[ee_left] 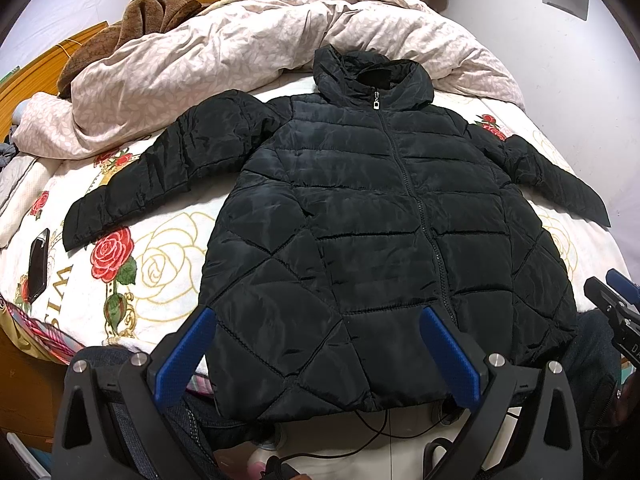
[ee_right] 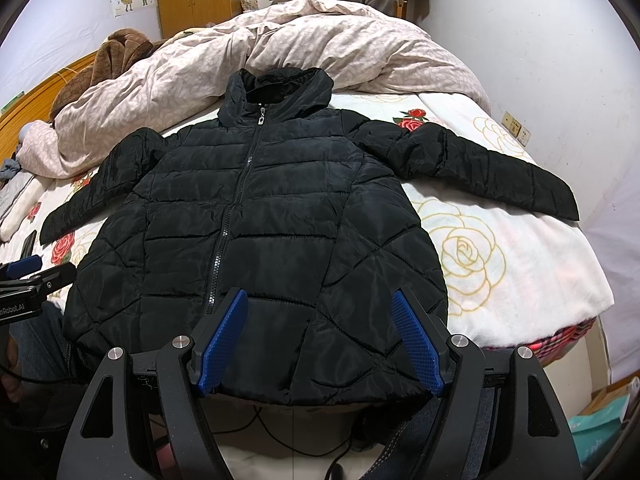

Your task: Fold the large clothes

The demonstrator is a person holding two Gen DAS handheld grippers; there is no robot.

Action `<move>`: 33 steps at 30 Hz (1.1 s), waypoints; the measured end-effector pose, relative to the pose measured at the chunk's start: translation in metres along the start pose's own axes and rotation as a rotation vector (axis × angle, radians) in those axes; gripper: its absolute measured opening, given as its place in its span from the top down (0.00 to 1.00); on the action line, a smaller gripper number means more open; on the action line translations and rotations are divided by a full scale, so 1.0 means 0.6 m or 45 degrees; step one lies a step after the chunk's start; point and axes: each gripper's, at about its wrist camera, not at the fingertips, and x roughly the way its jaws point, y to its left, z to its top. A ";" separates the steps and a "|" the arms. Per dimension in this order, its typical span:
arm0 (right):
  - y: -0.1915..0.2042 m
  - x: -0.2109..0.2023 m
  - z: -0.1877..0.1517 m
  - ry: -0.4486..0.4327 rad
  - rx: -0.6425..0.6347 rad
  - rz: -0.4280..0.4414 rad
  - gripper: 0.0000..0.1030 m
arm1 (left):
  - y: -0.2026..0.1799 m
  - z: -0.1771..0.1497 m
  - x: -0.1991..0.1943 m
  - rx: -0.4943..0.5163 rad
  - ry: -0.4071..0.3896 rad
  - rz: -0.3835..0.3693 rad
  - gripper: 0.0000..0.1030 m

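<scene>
— jacket first: where's it lying?

— black puffer, flat on the bed, front up, zipped to the collar, hood toward the heaped duvet. both sleeves are spread out to the sides, and the hem hangs just over the near edge of the bed.

— and the tongs?

— left tongs spread wide, hovering over the hem on the jacket's left half. right tongs also spread wide, over the hem on the other half. neither holds anything; whether the pads actually touch the fabric, i can't tell.

— so nothing is folded yet. what's the sensible first move?

— i'd judge the sleeves. take the left sleeve near its cuff, lay it across the chest, then do the same with the right sleeve.

— any tips?

— the shell looks slick and puffy, so bite deep enough to catch both layers, not just a skin of fabric. lift low and drag little, or the body will slide on the rose blanket. mind the phone near the left cuff.
</scene>
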 end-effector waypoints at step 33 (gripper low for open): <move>0.033 0.074 0.052 0.040 -0.057 0.093 0.27 | 0.073 0.039 0.074 -0.114 0.058 -0.001 0.00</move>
